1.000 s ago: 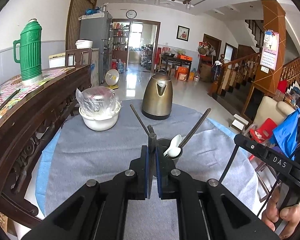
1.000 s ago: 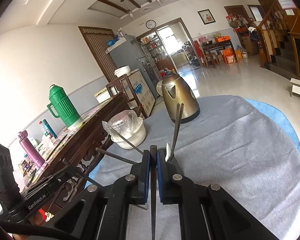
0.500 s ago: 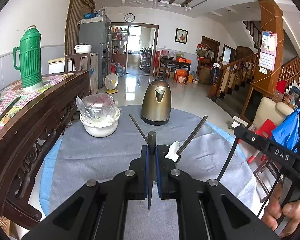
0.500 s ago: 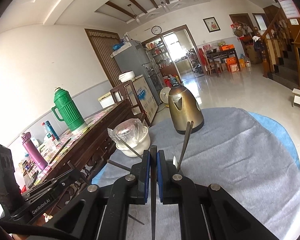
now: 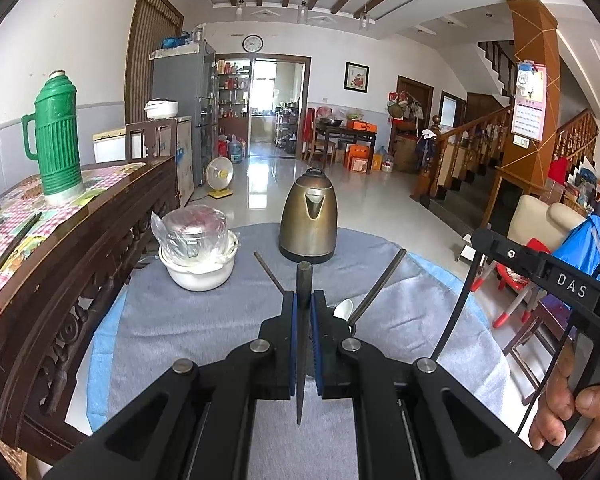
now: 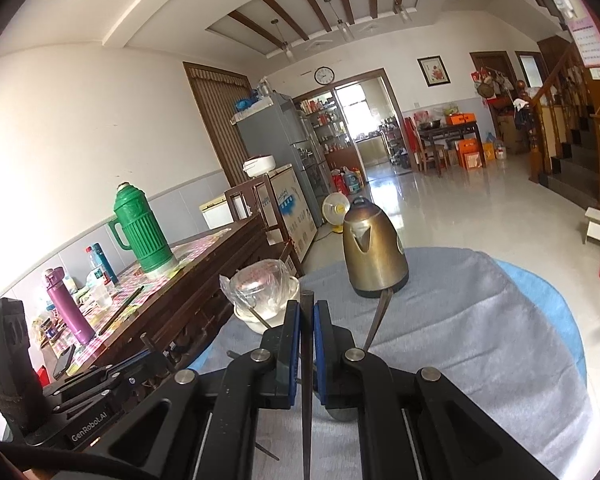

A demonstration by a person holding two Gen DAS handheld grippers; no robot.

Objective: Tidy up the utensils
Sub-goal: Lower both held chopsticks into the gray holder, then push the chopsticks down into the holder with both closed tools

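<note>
My left gripper [image 5: 303,300] is shut on a dark chopstick [image 5: 302,344] that stands upright between its pads. My right gripper [image 6: 307,312] is shut on another dark chopstick [image 6: 306,380], also upright. Just behind the left fingers a dark utensil cup [image 5: 342,326] is mostly hidden; a white spoon [image 5: 343,309] and two chopsticks [image 5: 378,288] stick out of it. In the right wrist view one chopstick [image 6: 378,320] leans out from behind the fingers. The right gripper's body [image 5: 540,272] shows at the right of the left wrist view.
A bronze kettle [image 5: 310,220] stands at the back of the round table with grey cloth [image 5: 204,320]. A white bowl holding a plastic-wrapped pot [image 5: 198,248] sits at the left. A dark wooden sideboard [image 5: 60,240] with a green thermos [image 5: 56,136] borders the table's left side.
Both grippers have risen with their chopsticks and pulled back a little. The cup has sunk lower behind the left fingers.
</note>
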